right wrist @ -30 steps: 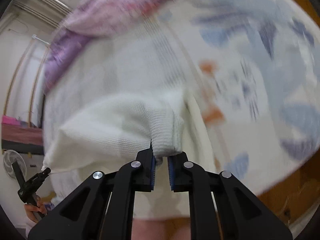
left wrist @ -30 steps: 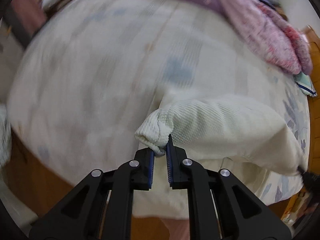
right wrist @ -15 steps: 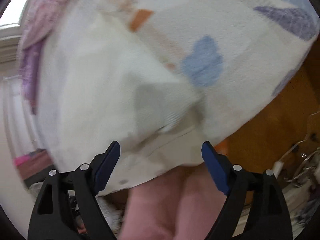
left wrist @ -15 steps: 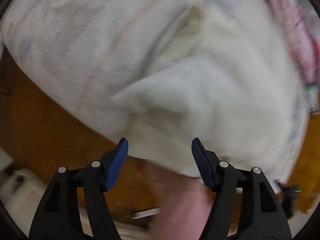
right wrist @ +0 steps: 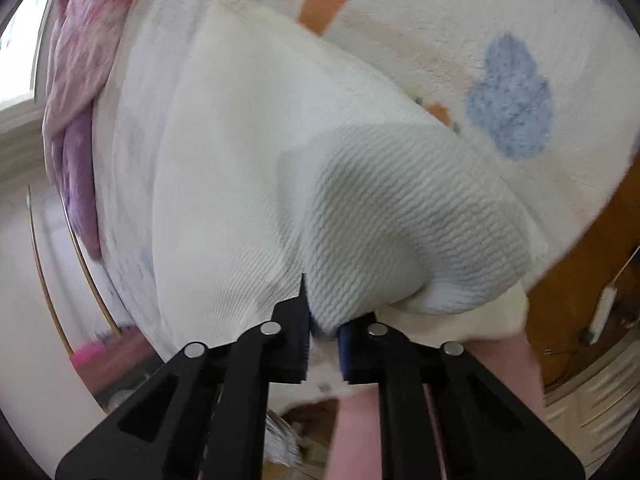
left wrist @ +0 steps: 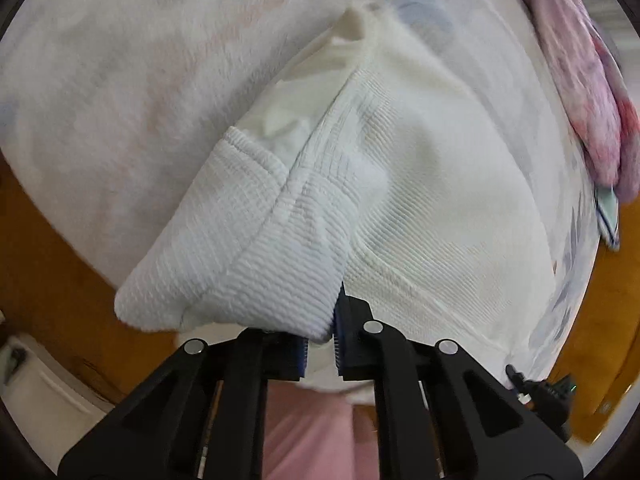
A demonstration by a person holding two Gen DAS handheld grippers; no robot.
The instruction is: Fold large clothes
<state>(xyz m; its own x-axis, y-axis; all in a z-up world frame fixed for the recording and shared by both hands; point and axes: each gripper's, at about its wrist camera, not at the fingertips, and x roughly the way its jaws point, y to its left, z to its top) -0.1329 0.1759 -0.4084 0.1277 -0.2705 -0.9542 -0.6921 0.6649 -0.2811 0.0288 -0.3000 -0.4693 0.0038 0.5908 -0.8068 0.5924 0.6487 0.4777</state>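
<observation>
**Both tongs pinching the near hem**

You are clamping the left gripper (left wrist: 320,346) on the white ribbed garment (left wrist: 420,184) at one near corner, and the right gripper (right wrist: 323,330) on the other. The garment is lying on the patterned blanket (right wrist: 460,32), probably so you can be lifting that edge over for a fold.

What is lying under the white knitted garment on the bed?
Under the white knitted garment lies a fleecy blanket with blue and orange patches, showing around its edges. Whatever lies directly beneath the garment's middle is covered, so it cannot be seen.
</observation>
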